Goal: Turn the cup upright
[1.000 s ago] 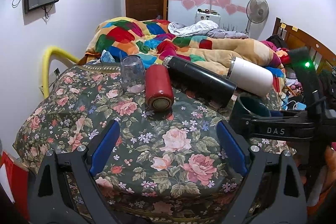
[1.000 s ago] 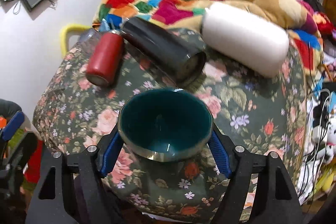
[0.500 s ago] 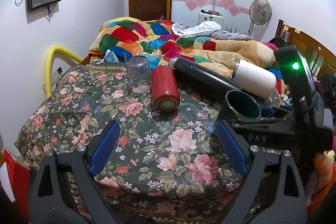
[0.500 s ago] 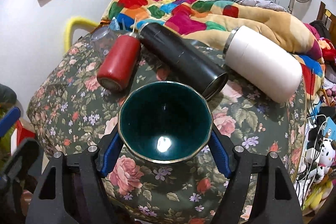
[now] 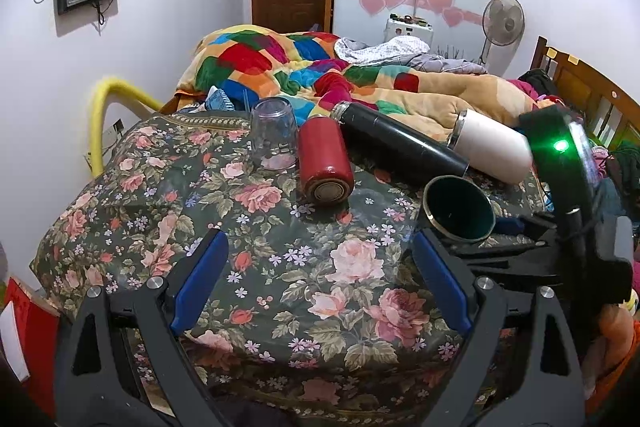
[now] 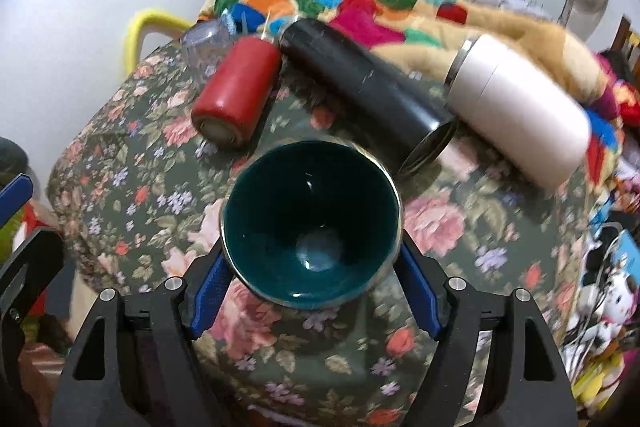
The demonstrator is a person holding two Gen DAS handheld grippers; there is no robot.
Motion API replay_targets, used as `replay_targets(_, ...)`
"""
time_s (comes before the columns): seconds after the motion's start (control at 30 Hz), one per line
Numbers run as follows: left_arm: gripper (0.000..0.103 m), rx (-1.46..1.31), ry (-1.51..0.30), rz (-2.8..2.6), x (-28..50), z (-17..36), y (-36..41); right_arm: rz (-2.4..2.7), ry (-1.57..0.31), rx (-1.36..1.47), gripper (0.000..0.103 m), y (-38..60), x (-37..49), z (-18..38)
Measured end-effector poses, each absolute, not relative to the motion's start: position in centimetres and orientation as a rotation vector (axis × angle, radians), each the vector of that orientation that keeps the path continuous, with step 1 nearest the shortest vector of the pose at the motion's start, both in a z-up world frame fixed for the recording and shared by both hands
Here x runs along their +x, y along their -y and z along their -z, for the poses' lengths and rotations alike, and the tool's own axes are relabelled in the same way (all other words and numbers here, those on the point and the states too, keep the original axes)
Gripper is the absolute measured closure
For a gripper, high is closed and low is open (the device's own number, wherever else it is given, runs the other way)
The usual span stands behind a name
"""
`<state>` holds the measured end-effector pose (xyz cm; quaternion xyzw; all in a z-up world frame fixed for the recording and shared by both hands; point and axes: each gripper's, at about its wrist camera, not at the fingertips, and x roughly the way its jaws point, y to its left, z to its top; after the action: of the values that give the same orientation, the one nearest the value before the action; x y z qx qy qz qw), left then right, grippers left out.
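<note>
Right hand-held gripper (image 6: 312, 291) clamping teal cup (image 6: 310, 223), no legible labels

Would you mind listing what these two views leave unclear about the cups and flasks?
- Green cup: its outer base, hidden by its own bowl and the right gripper in both views.
- Clear glass: blurred, partly behind the red flask in the right wrist view.
- Black flask: any lid on its far end, too small.

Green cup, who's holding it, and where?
The right gripper holds the green cup by its outer sides, just below the rim. The left gripper is open and empty.
</note>
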<state>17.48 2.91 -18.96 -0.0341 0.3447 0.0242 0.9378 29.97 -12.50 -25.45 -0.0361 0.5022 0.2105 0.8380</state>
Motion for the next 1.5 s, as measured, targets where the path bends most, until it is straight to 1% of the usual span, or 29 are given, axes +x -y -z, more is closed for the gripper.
replay_targets(0.2,0.01,-0.067,-0.688,-0.049,16.7,18.1,-2.7,-0.431,-1.062,-0.064,0.028,13.3,28.7,25.1)
replay_targets(0.37,0.01,-0.076,-0.666,-0.034,15.8,16.9,-2.3,-0.416,-0.976,-0.071,0.028,14.9,26.4,22.2)
replay_targets(0.47,0.01,-0.086,-0.64,-0.016,15.0,15.6,-1.8,-0.411,-0.893,-0.055,0.028,16.2,24.4,19.4)
replay_targets(0.57,0.01,-0.089,-0.595,0.004,13.9,13.8,-1.3,-0.399,-0.768,-0.038,0.028,17.7,21.7,15.6)
replay_targets(0.83,0.01,-0.064,-0.405,0.043,9.6,7.0,0.2,-0.347,-0.437,-0.016,0.028,20.2,14.8,7.6)
replay_targets(1.0,0.009,-0.054,-0.263,0.064,6.0,3.2,0.9,-0.343,-0.279,0.049,0.028,21.8,11.1,4.4)
replay_targets(1.13,0.008,-0.067,-0.2,0.079,3.6,1.5,1.0,-0.329,-0.19,0.074,0.027,22.4,8.7,3.3)
replay_targets(1.23,0.008,-0.077,-0.175,0.079,2.5,1.0,1.0,-0.321,-0.16,0.087,0.022,22.4,7.9,3.2)
replay_targets(1.3,0.005,-0.07,-0.158,0.073,1.9,1.0,1.0,-0.315,-0.15,0.088,0.019,22.5,7.7,3.2)
replay_targets(1.33,0.001,-0.068,-0.153,0.071,1.8,1.1,0.9,-0.307,-0.146,0.086,0.015,22.3,7.7,3.3)
replay_targets(1.37,0.001,-0.069,-0.151,0.069,1.6,1.2,0.9,-0.303,-0.143,0.084,0.009,22.3,7.4,3.3)
replay_targets(1.43,0.0,-0.075,-0.151,0.071,1.4,1.4,0.8,-0.282,-0.136,0.074,0.002,22.1,7.3,3.5)
replay_targets(1.5,0.0,-0.079,-0.158,0.071,1.3,1.5,0.8,-0.266,-0.134,0.066,0.0,22.0,7.1,3.7)
